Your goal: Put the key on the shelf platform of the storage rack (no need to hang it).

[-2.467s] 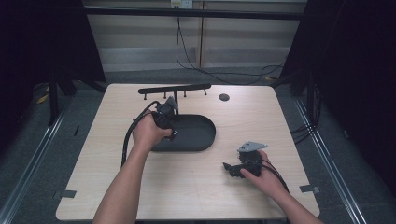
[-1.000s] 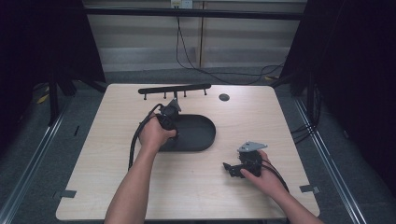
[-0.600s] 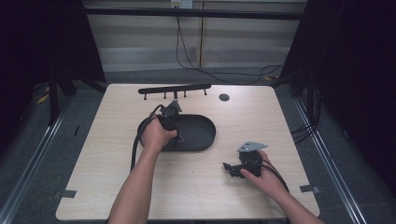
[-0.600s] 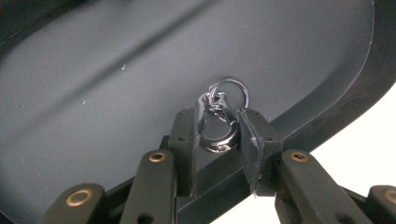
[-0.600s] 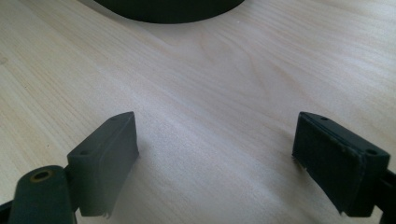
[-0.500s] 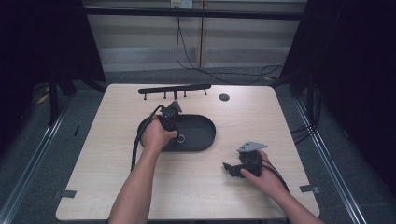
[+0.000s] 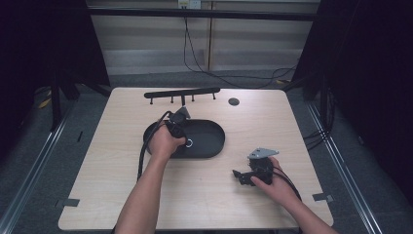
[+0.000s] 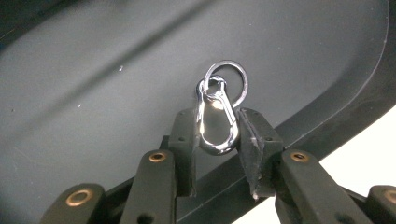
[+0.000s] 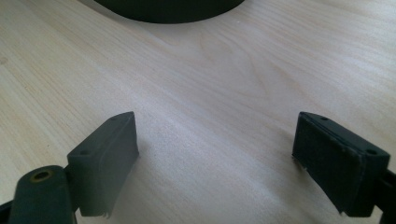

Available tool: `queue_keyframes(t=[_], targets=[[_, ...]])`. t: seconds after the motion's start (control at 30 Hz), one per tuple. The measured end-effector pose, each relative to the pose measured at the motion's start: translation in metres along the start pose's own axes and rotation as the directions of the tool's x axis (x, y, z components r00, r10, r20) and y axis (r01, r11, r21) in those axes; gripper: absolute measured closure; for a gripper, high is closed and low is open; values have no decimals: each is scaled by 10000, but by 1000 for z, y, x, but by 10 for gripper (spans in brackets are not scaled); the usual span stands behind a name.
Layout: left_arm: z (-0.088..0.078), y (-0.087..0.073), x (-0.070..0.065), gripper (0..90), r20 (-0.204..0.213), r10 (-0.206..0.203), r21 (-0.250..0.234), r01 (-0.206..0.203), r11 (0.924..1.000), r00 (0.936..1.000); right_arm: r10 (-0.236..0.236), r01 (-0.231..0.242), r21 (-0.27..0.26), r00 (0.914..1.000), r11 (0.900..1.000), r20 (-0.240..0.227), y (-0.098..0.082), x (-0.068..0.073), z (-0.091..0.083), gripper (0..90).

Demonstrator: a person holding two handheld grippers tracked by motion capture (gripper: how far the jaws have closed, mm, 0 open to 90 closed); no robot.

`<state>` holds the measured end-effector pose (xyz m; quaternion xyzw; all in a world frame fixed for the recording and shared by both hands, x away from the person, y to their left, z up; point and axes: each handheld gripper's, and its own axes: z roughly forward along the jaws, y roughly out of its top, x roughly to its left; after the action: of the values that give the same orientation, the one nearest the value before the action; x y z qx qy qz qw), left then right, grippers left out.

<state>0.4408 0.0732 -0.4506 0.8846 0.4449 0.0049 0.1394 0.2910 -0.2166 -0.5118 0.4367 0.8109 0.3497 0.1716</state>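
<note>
One tray (image 7: 209,139), one carabiner (image 8: 215,122), one rack (image 7: 181,92), two tools.

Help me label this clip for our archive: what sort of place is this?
Probably a data-recording bench in a lab or studio: a bare wooden table ringed by dark curtains, cables on the floor behind, and a person working two handheld grippers.

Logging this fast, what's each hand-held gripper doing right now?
Left hand-held gripper: shut on the silver carabiner clip over the black tray.
Right hand-held gripper: open, holding nothing.

Lab: dark-curtained test table (image 7: 204,195)
</note>
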Motion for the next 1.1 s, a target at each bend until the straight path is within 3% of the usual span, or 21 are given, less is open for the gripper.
queue_keyframes(t=[0.6,0.67,1.1], targets=[[7,0,2,682,21,-209,-21,209,9998,9998,-11,11,0,10000,10000,-11,0,0,0,137],[6,0,3,735,87,-219,-72,220,9997,9997,-10,10,1,10000,10000,-10,0,0,0,137],[1,-2,4,705,76,-188,-99,189,9998,9998,-15,15,-1,10000,10000,-12,0,0,0,137]])
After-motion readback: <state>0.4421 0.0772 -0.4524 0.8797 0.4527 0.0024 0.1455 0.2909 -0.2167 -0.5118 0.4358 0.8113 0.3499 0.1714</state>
